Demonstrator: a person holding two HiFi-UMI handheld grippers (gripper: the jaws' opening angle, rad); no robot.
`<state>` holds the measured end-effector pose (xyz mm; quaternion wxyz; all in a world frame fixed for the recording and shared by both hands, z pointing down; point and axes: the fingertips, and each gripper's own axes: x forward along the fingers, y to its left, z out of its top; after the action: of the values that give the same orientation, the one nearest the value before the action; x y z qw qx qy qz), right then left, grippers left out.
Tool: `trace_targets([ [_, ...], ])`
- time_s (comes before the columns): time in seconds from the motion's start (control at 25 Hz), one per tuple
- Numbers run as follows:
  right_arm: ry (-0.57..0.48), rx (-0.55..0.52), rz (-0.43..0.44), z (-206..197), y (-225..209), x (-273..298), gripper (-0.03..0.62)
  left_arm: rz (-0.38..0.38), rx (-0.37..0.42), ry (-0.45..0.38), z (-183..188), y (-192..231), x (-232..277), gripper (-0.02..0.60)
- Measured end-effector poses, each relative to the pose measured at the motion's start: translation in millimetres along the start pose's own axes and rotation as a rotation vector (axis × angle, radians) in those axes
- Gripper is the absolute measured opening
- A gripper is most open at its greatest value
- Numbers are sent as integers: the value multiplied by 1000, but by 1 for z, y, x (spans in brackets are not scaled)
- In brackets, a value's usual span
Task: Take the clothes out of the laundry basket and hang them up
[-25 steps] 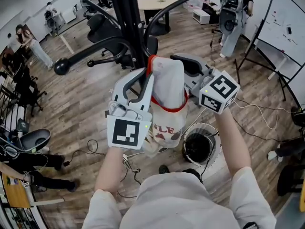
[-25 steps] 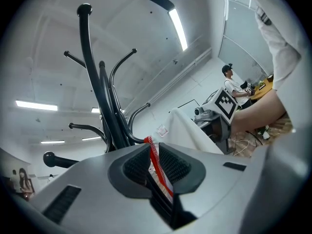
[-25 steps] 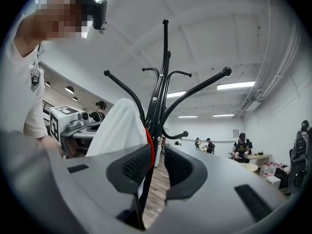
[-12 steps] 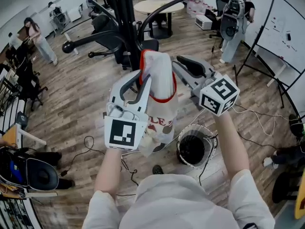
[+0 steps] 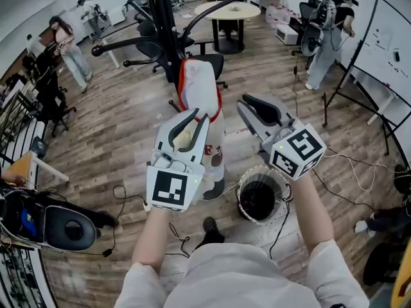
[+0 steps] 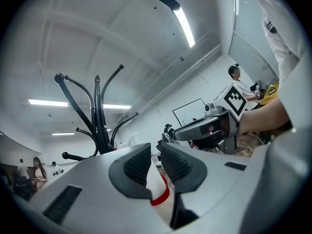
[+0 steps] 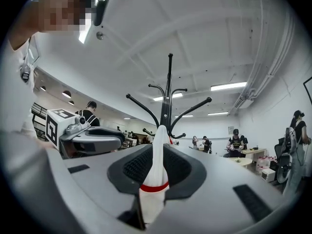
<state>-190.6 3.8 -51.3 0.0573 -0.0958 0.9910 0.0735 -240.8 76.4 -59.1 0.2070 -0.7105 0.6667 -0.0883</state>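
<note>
A white garment with red trim hangs from a black coat rack straight ahead. My left gripper is just in front of its lower part. Its jaws have just been opening and stand apart, and the cloth shows through the gap without being pinched. My right gripper is to the right of the garment and clear of it. Its jaws have just been closing a little but are still open. The garment shows beyond them. The wire laundry basket stands on the floor below my right hand.
The coat rack's curved arms spread out overhead. Office chairs, a round table and a whiteboard stand around. Cables trail over the wooden floor. People stand at the far left and far right.
Both grippers have drawn back towards me from the garment. The left jaws opened off the cloth and the right gripper moved off to the right. The garment stays on the rack.
</note>
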Motion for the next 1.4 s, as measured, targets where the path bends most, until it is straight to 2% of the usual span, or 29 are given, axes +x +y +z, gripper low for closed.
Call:
trace_targets([
  [0.24, 6, -1, 10, -1, 43, -39, 60, -9, -21, 24, 7, -31, -30, 64],
  [0.56, 34, 21, -11, -14, 66, -93, 41, -47, -72, 40, 10, -82, -48, 48],
  [1.0, 59, 61, -81, -26, 71, -146, 21, -152, -144, 45, 12, -145, -44, 32],
  [1.4, 80, 55, -130, -33, 76, -171, 8, -187, -191, 30, 11, -165, -45, 23],
])
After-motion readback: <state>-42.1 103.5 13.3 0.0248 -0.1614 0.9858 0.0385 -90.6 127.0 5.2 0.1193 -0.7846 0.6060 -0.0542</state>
